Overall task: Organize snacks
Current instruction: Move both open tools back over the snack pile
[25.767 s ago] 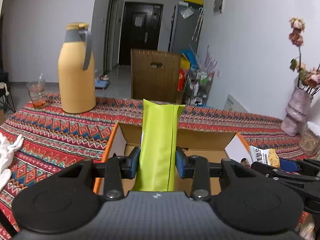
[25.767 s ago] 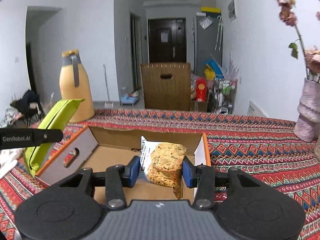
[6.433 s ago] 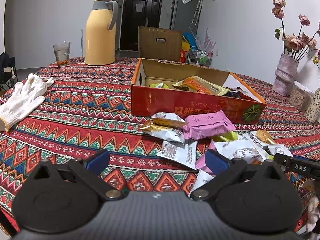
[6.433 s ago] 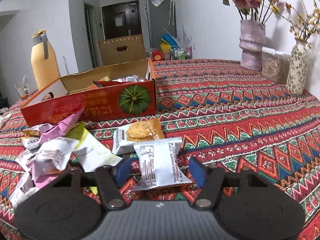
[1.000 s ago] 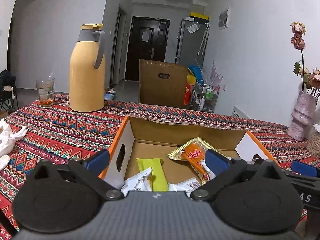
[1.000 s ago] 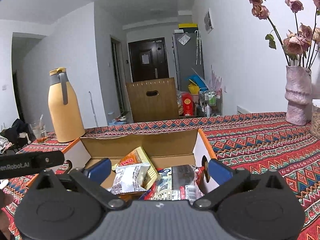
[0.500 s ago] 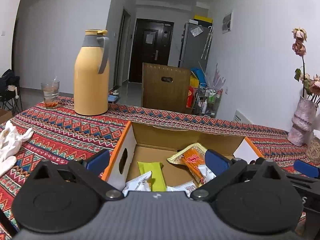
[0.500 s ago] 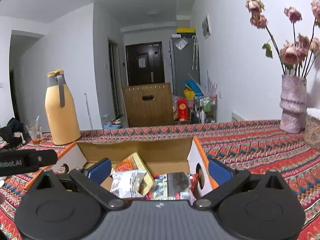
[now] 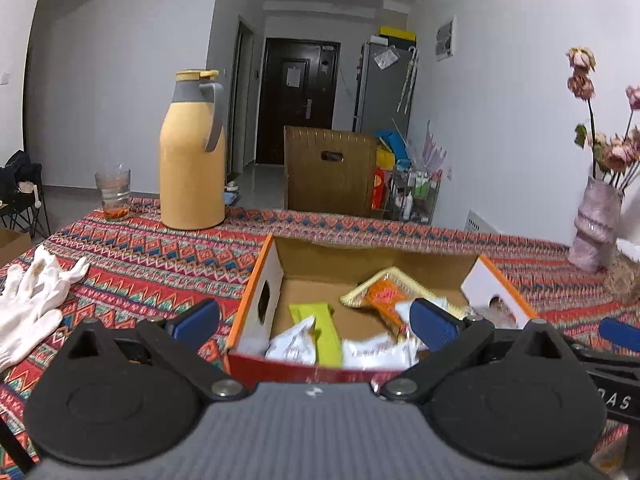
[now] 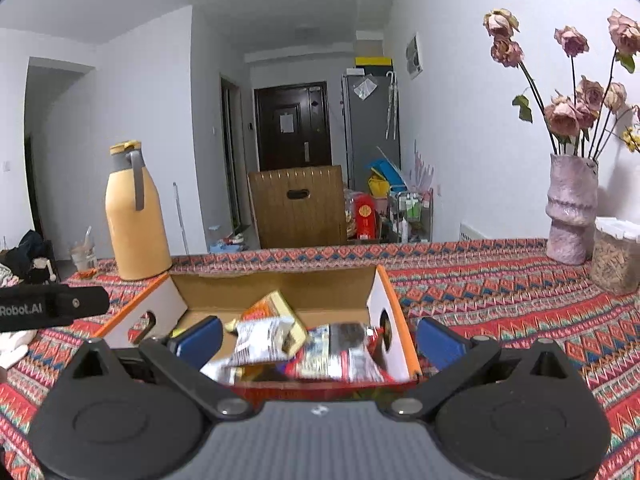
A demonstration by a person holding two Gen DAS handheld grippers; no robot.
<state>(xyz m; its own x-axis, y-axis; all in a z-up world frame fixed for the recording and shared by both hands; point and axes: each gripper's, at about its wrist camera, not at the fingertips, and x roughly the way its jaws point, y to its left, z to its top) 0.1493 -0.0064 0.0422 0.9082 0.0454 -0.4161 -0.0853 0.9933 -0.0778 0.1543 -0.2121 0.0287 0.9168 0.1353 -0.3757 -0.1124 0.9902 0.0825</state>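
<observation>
Both the left gripper (image 9: 316, 318) and right gripper (image 10: 318, 334) are spread wide, holding nothing; ahead of them the cardboard box (image 9: 378, 258) holds snack packets (image 10: 264, 338)

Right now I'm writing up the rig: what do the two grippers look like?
Both match. The left gripper and right gripper have blue finger pads on black linkage arms, two round black discs, silver pivot screws and a ribbed grey body. White lettering marks the black side bars.
</observation>
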